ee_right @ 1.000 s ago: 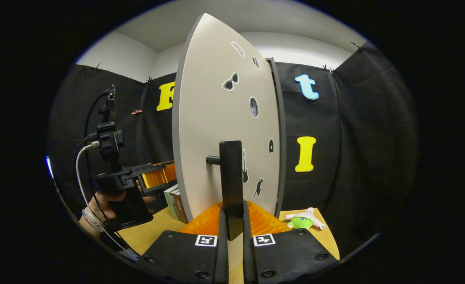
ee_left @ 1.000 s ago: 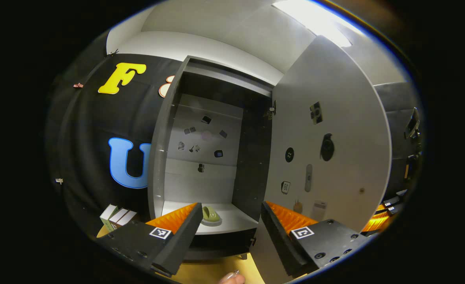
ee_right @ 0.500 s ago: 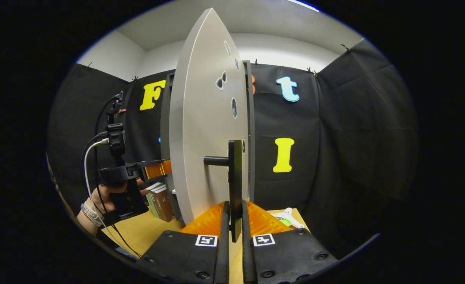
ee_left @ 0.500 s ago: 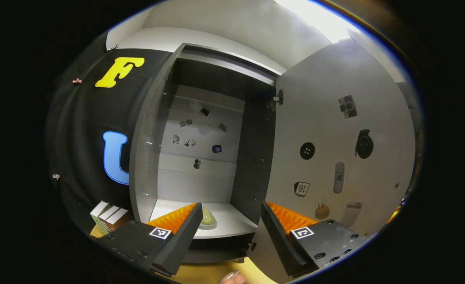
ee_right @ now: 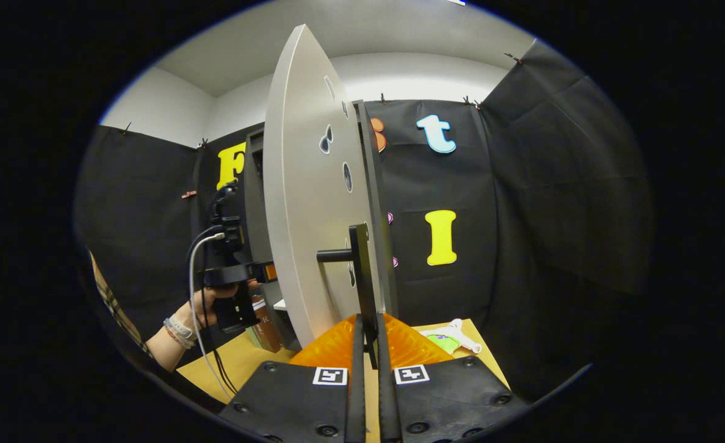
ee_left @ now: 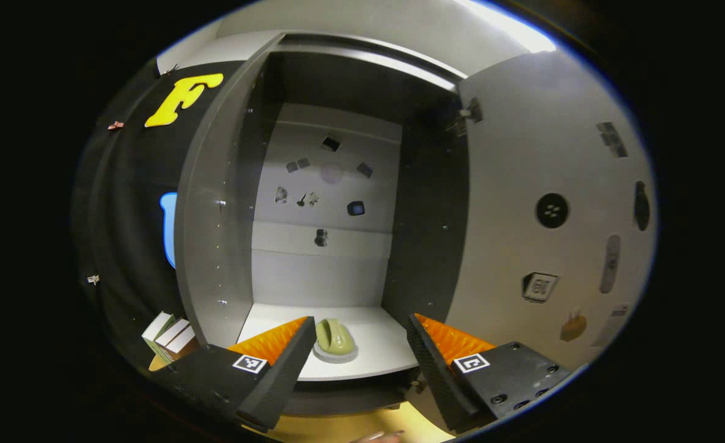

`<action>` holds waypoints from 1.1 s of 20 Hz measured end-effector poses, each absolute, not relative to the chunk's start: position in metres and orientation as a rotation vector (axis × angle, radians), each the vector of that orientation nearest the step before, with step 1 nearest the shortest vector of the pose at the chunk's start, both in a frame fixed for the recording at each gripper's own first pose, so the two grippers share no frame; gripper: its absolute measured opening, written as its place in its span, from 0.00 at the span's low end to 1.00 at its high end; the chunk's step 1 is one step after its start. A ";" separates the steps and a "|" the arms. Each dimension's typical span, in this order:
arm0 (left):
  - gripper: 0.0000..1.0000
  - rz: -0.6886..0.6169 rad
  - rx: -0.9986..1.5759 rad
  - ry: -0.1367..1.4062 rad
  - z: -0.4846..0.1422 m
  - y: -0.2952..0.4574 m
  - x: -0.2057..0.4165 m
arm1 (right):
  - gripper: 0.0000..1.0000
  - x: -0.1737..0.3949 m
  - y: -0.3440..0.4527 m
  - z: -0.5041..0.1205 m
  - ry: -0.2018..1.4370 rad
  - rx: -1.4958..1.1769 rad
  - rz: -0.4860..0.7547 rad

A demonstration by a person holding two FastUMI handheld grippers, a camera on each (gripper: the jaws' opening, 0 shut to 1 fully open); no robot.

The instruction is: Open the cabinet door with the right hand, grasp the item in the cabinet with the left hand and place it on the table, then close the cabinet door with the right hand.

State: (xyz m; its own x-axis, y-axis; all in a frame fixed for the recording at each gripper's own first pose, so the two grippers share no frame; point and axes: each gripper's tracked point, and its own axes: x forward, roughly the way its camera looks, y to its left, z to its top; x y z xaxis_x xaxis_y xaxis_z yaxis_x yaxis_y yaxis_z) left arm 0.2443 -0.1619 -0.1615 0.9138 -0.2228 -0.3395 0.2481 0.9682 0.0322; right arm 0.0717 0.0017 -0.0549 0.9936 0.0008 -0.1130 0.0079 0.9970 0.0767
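My right gripper [ee_right: 367, 344] clamps the door handle [ee_right: 361, 271]; my left gripper [ee_left: 356, 351], fingers wide, faces the green item [ee_left: 335, 337] on the cabinet shelf [ee_left: 375, 344].

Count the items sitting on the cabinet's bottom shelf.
1: a green item on a small round base, near the front of the shelf, just ahead of the open left gripper. The gripper's left finger hides part of the shelf, so something could sit behind it.
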 end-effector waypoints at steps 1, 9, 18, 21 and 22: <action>0.94 -0.229 0.066 0.387 -0.172 -0.159 0.257 | 0.13 0.067 0.000 -0.053 0.106 0.073 -0.007; 0.86 -0.165 0.089 0.551 -0.226 -0.150 0.326 | 0.47 0.044 -0.069 -0.052 0.085 -0.005 -0.233; 0.80 -0.171 0.150 0.763 -0.291 -0.157 0.361 | 0.80 0.044 -0.129 -0.059 0.067 0.009 -0.375; 0.76 -0.149 0.146 0.830 -0.312 -0.153 0.365 | 0.80 0.043 -0.144 -0.063 0.068 0.035 -0.406; 0.72 -0.136 0.167 0.834 -0.316 -0.148 0.367 | 0.81 0.045 -0.148 -0.063 0.067 0.042 -0.410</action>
State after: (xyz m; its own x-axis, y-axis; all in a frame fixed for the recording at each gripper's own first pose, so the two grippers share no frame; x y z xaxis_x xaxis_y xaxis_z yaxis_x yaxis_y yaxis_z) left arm 0.3673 -0.1484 -0.3155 0.6647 -0.0548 -0.7451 0.1854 0.9782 0.0935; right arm 0.0448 -0.1482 -0.0628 0.9151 -0.3965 -0.0738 0.3993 0.9164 0.0272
